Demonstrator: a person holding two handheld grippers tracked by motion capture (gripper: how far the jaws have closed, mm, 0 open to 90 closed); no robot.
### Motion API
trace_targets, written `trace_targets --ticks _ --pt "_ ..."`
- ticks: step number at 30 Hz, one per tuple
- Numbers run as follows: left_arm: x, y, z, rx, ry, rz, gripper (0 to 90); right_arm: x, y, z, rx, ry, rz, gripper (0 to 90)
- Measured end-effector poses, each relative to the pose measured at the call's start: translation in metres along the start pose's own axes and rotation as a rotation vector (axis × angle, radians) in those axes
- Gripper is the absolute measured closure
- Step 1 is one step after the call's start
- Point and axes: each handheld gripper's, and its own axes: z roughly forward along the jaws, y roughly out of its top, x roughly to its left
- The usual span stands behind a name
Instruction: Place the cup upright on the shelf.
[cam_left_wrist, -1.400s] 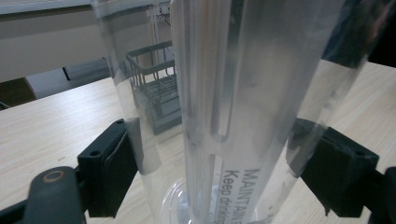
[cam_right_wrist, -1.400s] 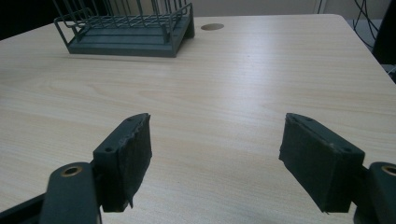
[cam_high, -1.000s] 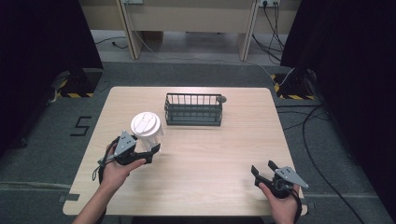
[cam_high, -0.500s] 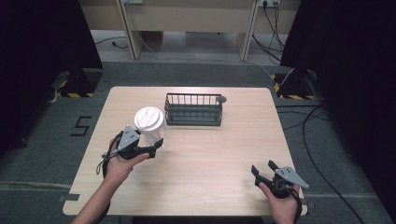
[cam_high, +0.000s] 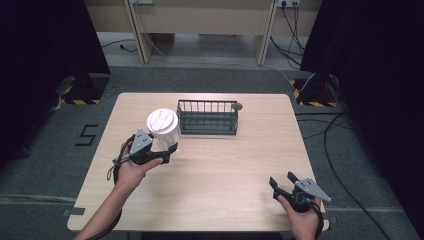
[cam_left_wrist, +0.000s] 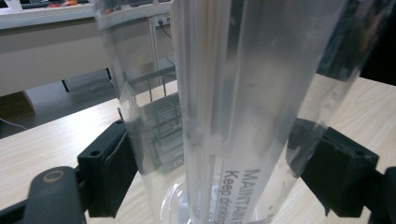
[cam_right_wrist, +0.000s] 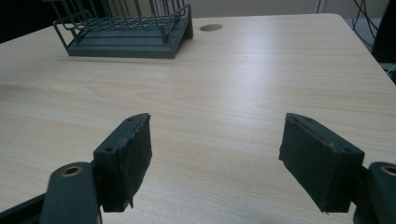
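Clear plastic cup (cam_high: 164, 131) with white lid sits clamped between the left gripper (cam_high: 159, 154) jaws over the table's (cam_high: 230, 165) left half, now further forward and closer to the wire basket (cam_high: 208, 117) than a second ago. Right gripper (cam_high: 281, 184) hasn't moved: near edge, right side, jaws spread with nothing between them. Beyond the cup, the dark basket stands just beside its far-right side, in the forward path, with a round grommet hole (cam_high: 238, 106) at the basket's far-right corner.

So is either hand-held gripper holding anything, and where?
The left hand-held gripper clamps the clear lidded cup by its lower side walls. The right hand-held gripper is open and empty.
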Motion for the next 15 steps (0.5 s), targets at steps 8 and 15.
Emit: trace_targets --ticks 8,15 --pt "0.001 0.006 0.006 -0.004 -0.001 0.004 17.9 0.0 0.0 0.0 -0.001 0.0 0.002 25.5" --pt "0.0 0.01 0.011 -0.008 -0.004 0.008 17.9 0.0 0.0 0.0 -0.002 -0.004 0.001 25.5"
